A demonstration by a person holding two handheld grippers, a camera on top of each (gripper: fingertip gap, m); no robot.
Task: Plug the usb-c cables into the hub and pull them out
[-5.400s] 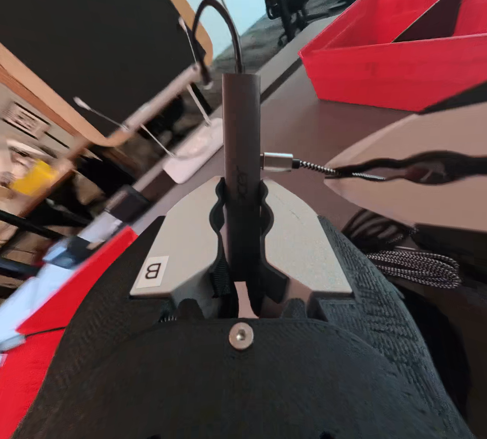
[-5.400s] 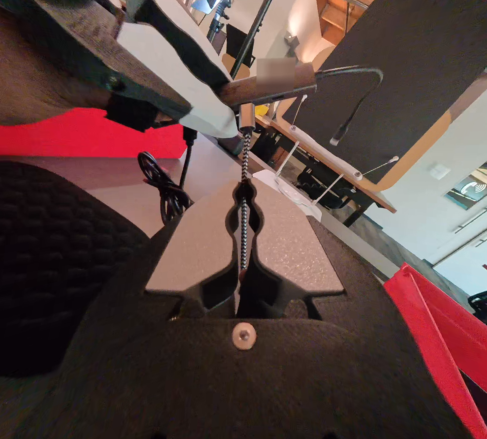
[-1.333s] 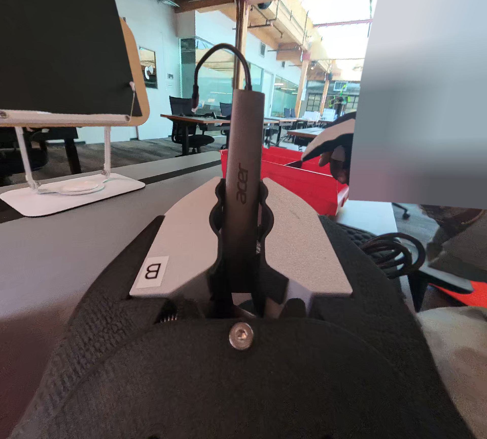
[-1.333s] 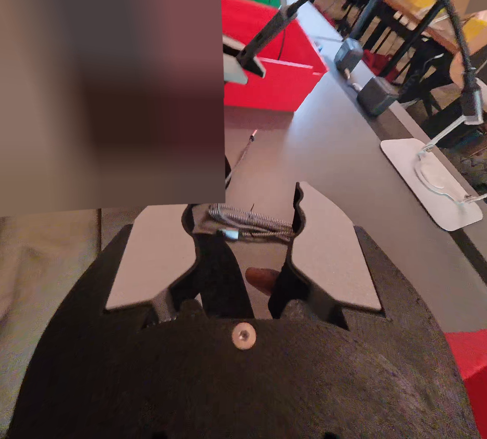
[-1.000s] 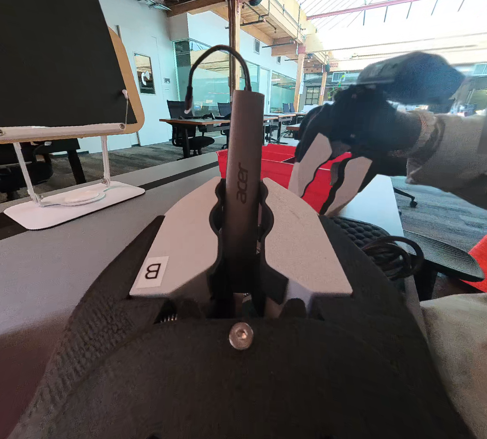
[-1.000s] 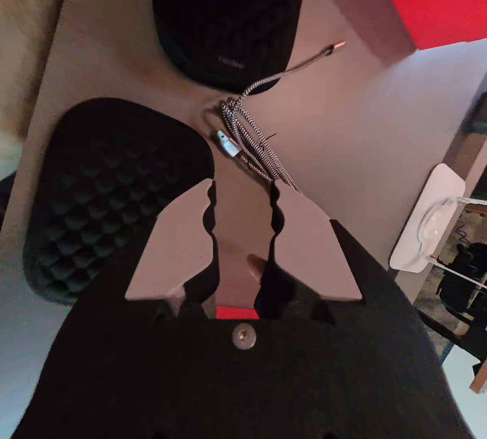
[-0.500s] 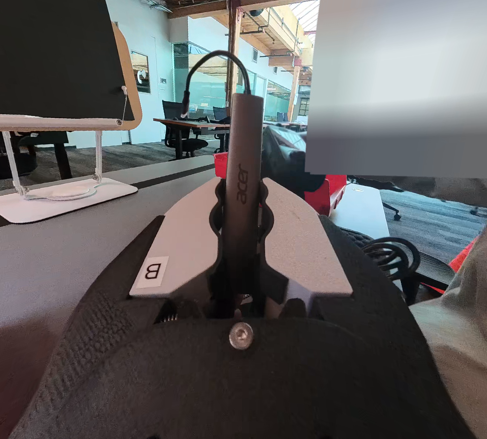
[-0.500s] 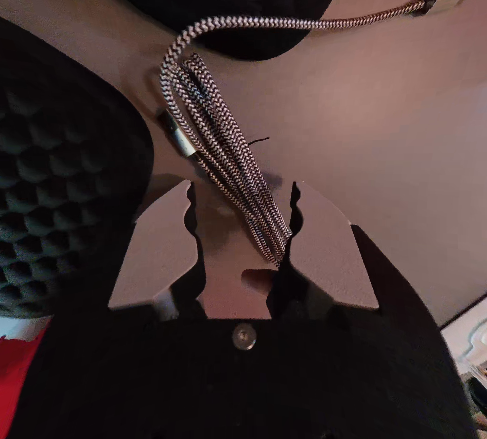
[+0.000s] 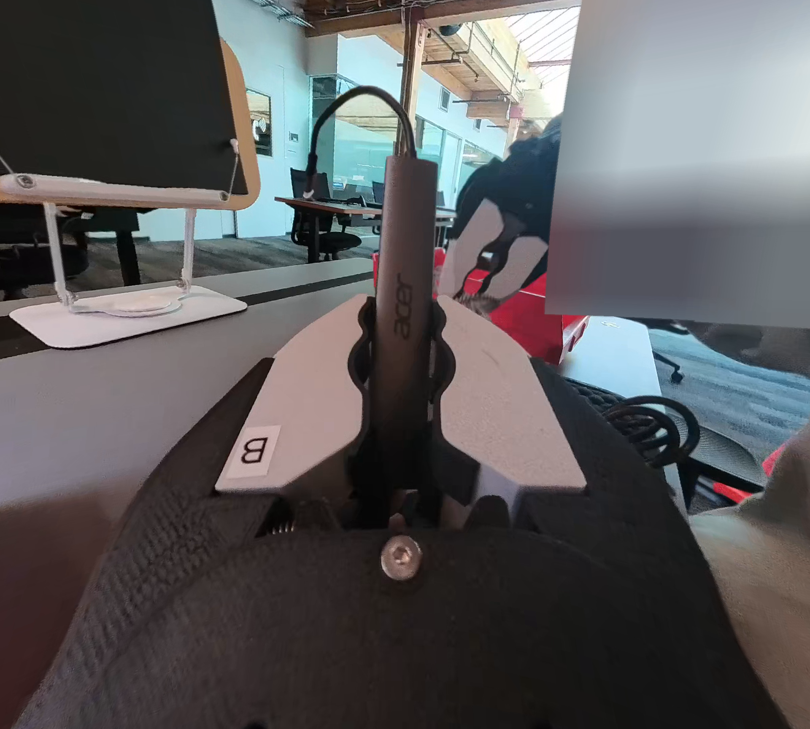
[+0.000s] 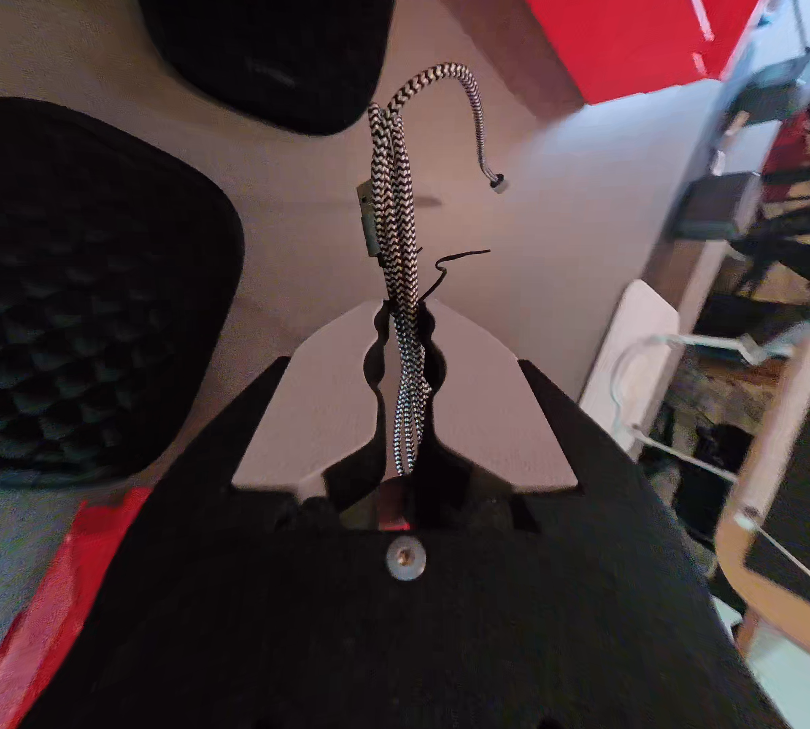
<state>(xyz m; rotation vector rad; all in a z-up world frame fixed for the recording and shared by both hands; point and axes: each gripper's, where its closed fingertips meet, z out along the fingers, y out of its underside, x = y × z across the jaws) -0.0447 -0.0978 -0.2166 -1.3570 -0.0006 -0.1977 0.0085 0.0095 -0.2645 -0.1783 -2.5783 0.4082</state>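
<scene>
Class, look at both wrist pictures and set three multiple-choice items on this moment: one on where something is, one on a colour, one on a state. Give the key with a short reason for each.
1. Where is the grey hub?
A. Lying flat on the table
B. Upright between the fingers of the left claw
C. Inside the red bin

2. What colours is the braided cable?
A. Black and white
B. Solid green
C. Yellow and blue

3. What state is the right claw in?
A. Wide open and empty
B. Out of view
C. Shut on the bundled cable

Key: B, the left wrist view shows the hub clamped and standing up from the left claw. A, the weave is a black and white zigzag. C, the fingers pinch the folded strands, with one plug end hanging free.
</scene>
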